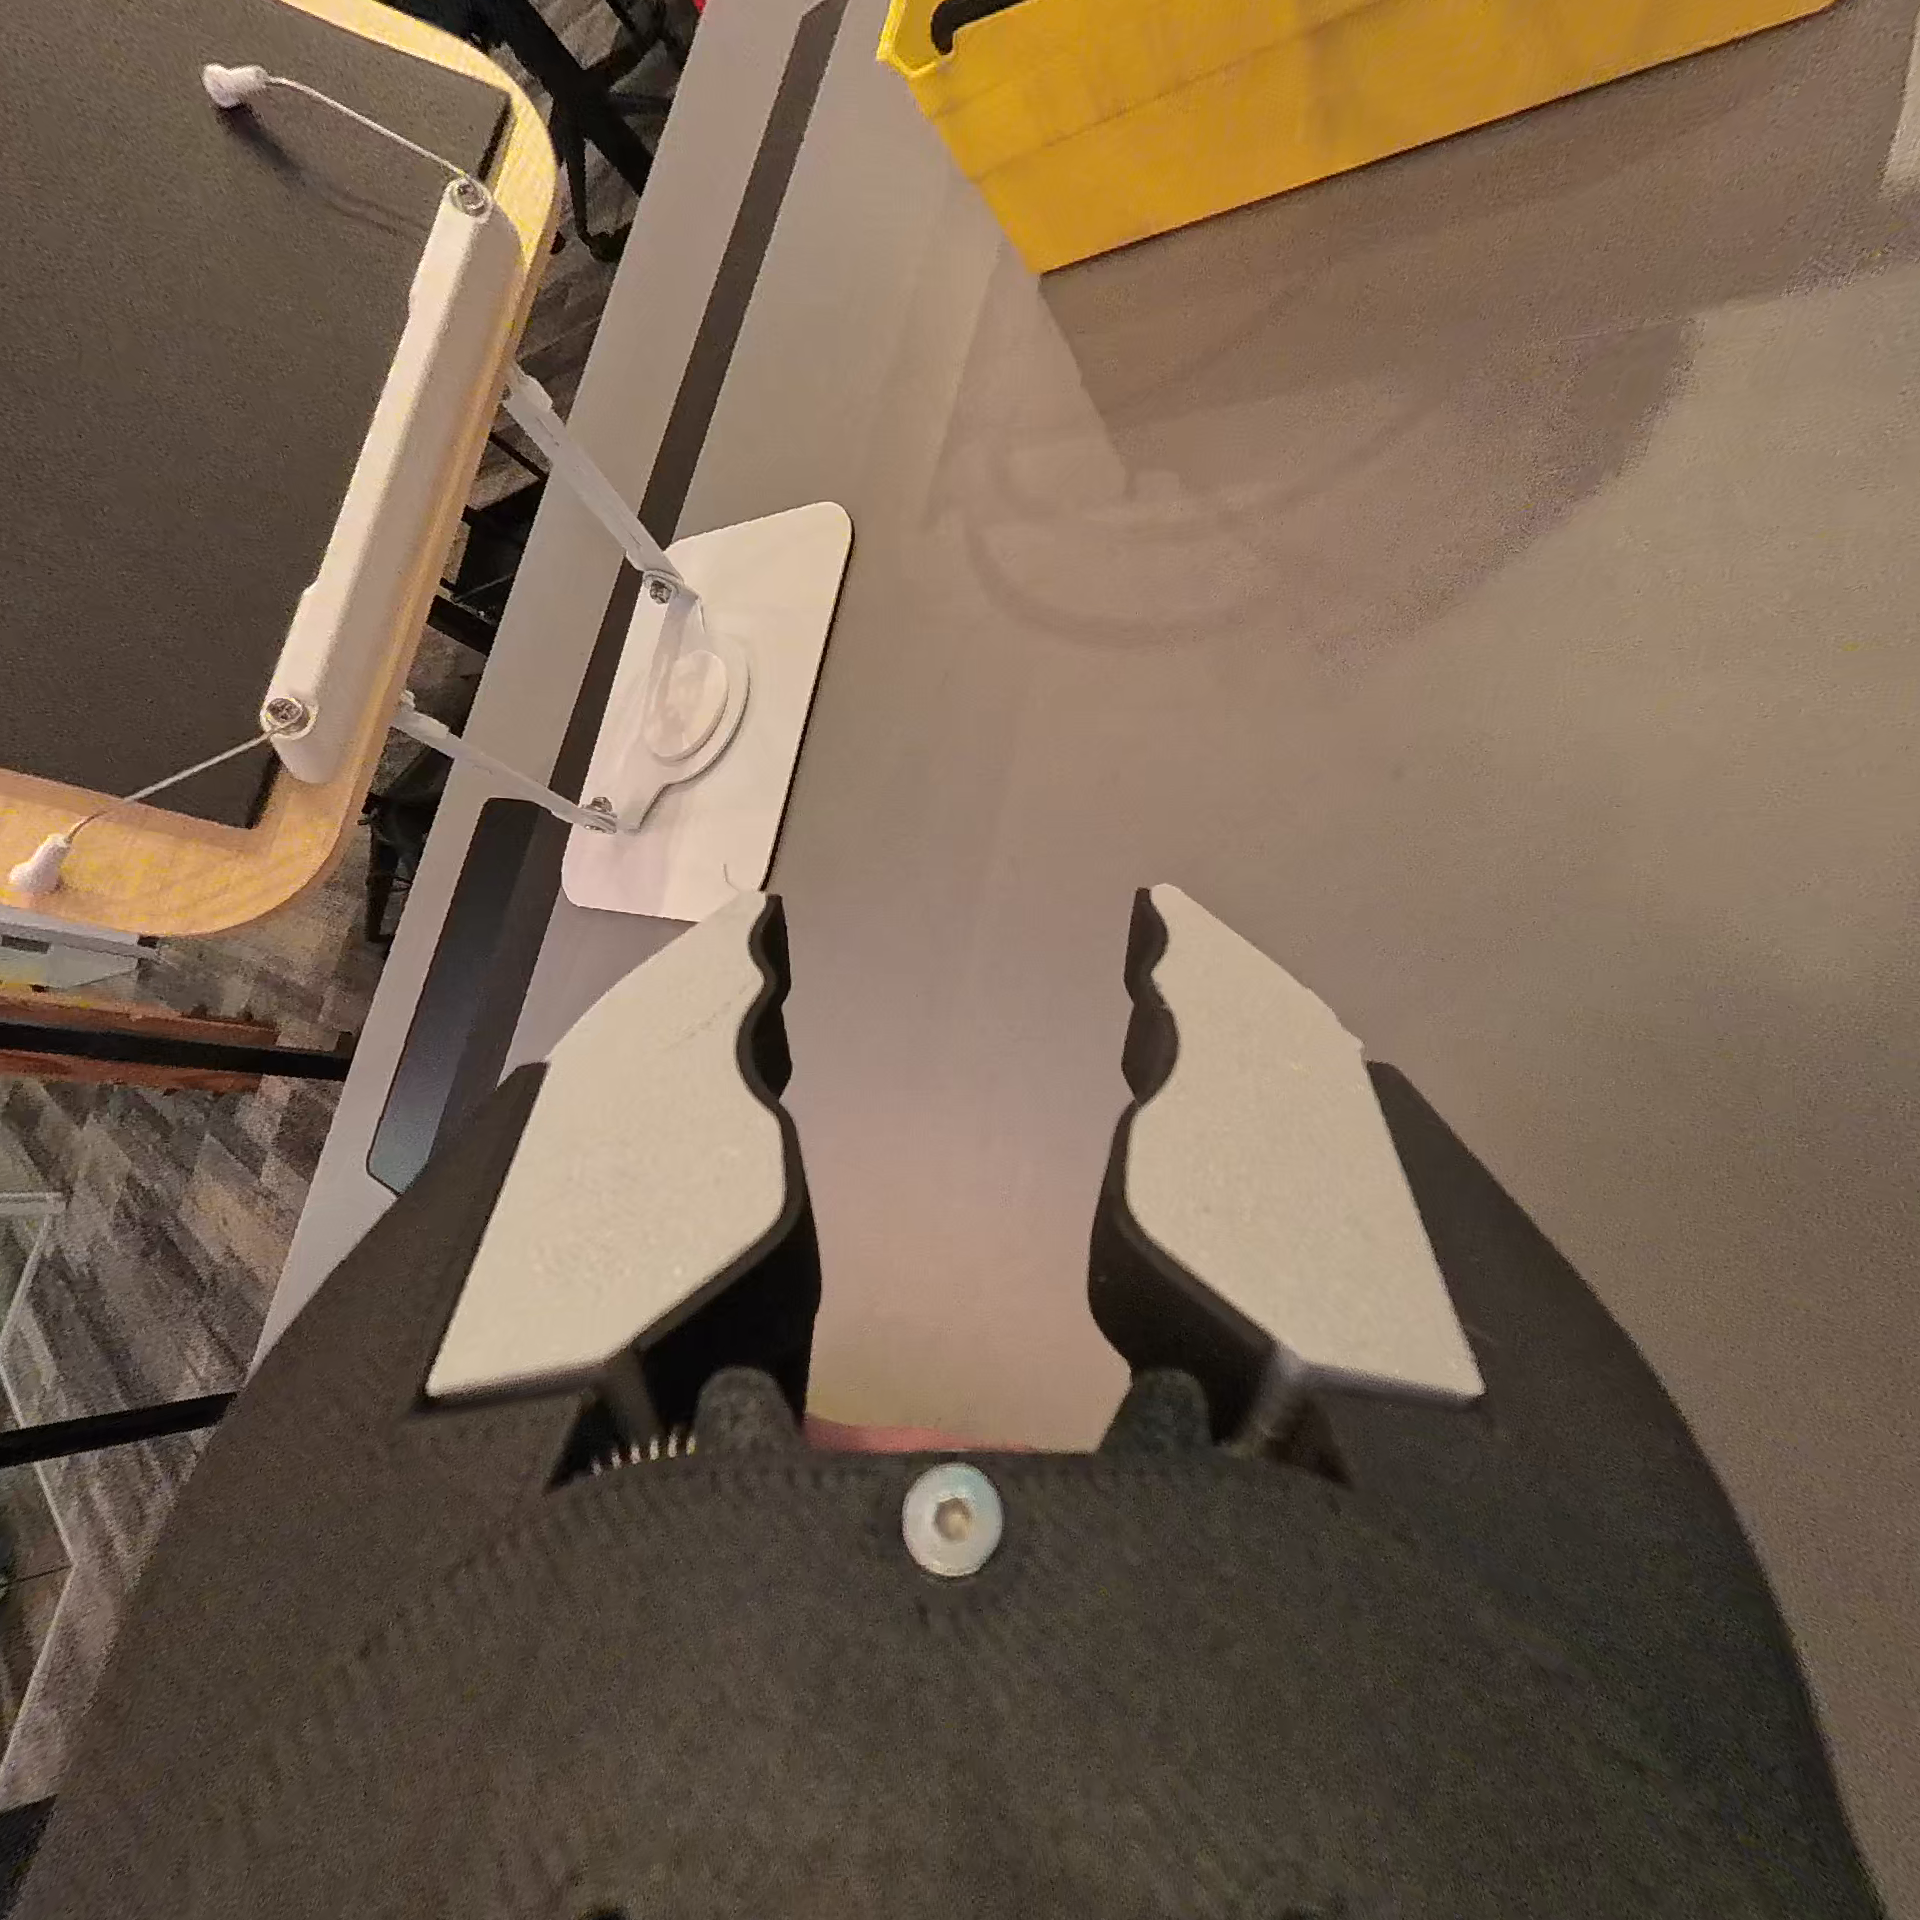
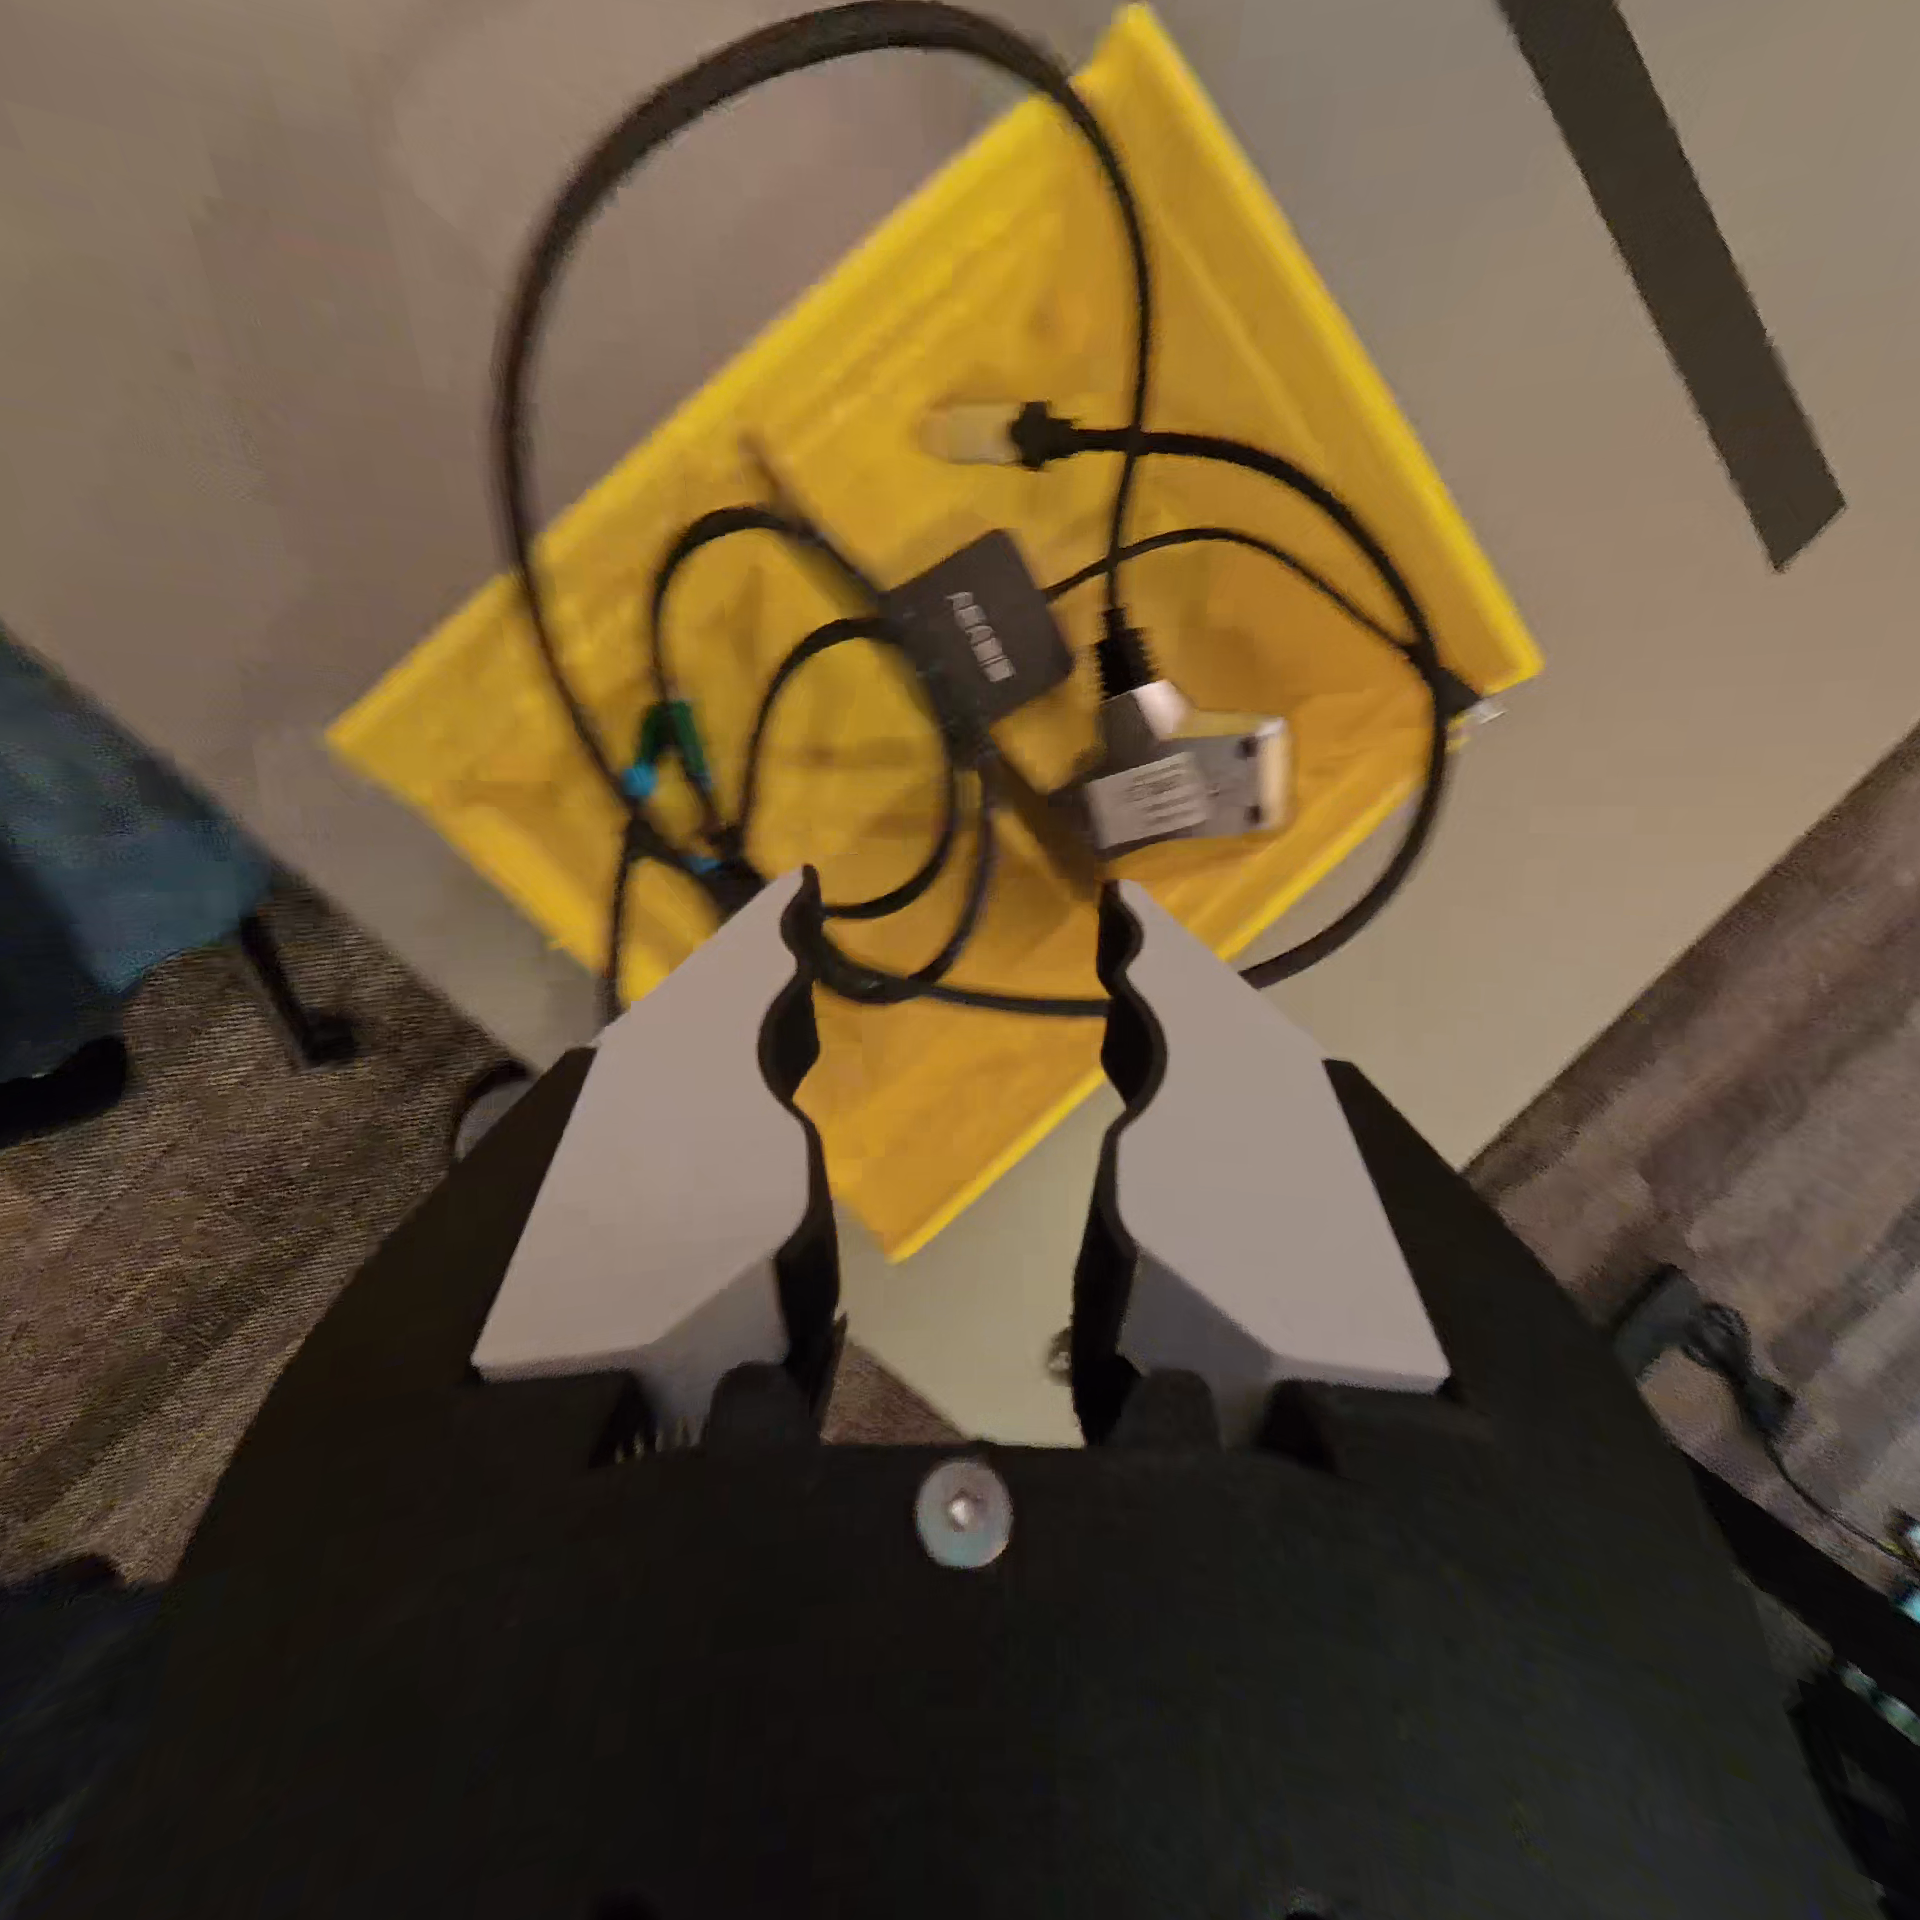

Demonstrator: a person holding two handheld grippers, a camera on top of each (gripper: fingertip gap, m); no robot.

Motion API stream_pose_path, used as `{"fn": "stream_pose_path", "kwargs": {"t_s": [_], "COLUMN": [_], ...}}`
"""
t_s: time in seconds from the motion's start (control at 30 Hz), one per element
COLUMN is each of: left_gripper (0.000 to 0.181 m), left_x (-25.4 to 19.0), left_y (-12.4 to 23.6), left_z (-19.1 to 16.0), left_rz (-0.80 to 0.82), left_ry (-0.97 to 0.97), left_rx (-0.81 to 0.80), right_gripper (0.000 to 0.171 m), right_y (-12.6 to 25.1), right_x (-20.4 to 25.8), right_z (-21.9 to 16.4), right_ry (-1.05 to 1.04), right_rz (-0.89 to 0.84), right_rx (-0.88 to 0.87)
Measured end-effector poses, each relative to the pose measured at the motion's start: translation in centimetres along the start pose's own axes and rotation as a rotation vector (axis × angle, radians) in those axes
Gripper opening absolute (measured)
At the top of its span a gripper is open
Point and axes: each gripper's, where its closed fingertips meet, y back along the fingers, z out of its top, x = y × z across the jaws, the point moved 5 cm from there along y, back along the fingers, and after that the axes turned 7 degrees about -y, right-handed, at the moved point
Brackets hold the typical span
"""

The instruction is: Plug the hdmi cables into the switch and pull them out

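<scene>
- The yellow tray (image 2: 1299, 343) lies on the grey table (image 2: 260, 260), and I use it as the landmark for all places.
- The black switch (image 2: 977, 623), a small flat box, lies near the middle of the tray.
- The black cables (image 2: 1127, 260) are tangled around the switch; one long loop goes over the tray's far edge onto the table.
- Two silver HDMI plugs (image 2: 1184, 779) lie just beside the switch on its right, inside the tray.
- One more plug (image 2: 997, 434) lies beyond the switch, also in the tray.
- The right gripper (image 2: 956, 894) hangs above the near part of the tray, its fingers apart and holding nothing.
- The left gripper (image 1: 956, 904) is over bare table, well apart from the tray (image 1: 1351, 114), its fingers also apart and empty.
- A white stand base (image 1: 717, 717) sits at the table edge, left of the tray.
</scene>
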Motion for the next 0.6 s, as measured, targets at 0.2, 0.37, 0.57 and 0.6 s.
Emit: {"fn": "stream_pose_path", "kwargs": {"t_s": [0.2,0.37,0.57,0.6], "left_gripper": [0.062,0.062,0.062,0.062], "left_x": [-0.3,-0.8,-0.6,-0.7], "left_y": [-0.3,-0.2,0.3,0.2], "left_z": [-0.1,0.8,1.8,1.8], "left_rz": [-0.018,-0.018,0.000,-0.002], "left_ry": [0.008,-0.017,-0.032,-0.034], "left_rx": [-0.009,-0.014,-0.025,-0.024], "right_gripper": [0.051,0.004,0.004,0.003], "right_y": [-4.1,-9.4,-4.8,-3.5], "right_x": [9.4,9.7,9.0,8.6], "right_z": [-9.2,-12.3,-9.7,-8.8], "right_ry": [-0.029,-0.028,0.040,0.054], "right_rz": [0.104,0.037,-0.006,-0.023], "right_rx": [0.064,0.110,0.006,-0.021]}}
